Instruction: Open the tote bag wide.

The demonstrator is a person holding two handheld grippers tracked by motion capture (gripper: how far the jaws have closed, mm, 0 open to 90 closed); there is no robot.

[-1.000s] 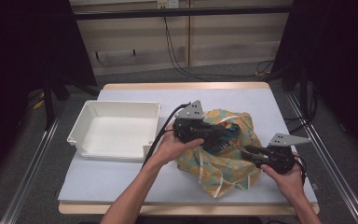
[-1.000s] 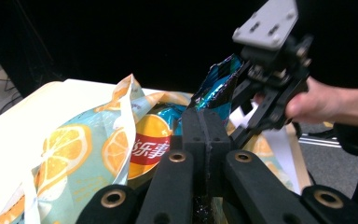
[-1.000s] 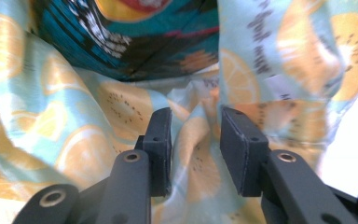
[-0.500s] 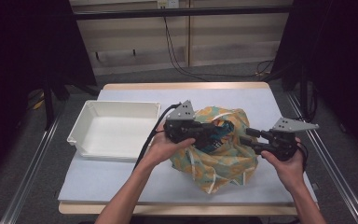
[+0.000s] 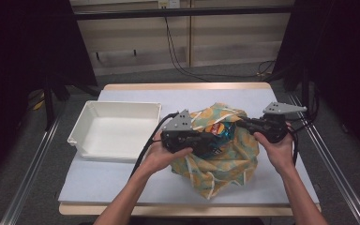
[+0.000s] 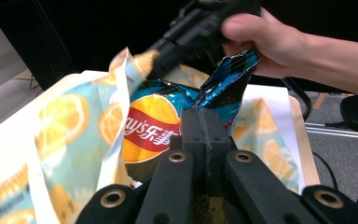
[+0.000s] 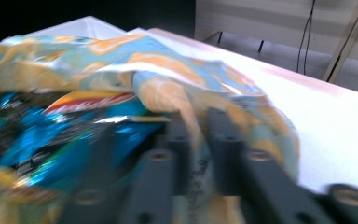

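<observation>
Jaws of the left gripper [image 6: 204,122] stand closed on the blue crisp packet [image 6: 156,126]; those of the right gripper [image 7: 196,122], just closing, pinch the orange-print cloth bag [image 7: 168,74]. Judged step: drawing the packet from the bag mid-table; next, steady outward pull. High view adds the white tray [image 5: 122,112] beside the bag

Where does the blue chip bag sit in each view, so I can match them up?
High view: chip bag centre-right, inside the fruit-print cloth bag.
Left gripper view: centre, just above the jaws.
Right gripper view: left side, blurred.
Shared landmark: the cloth bag's orange-slice print.
</observation>
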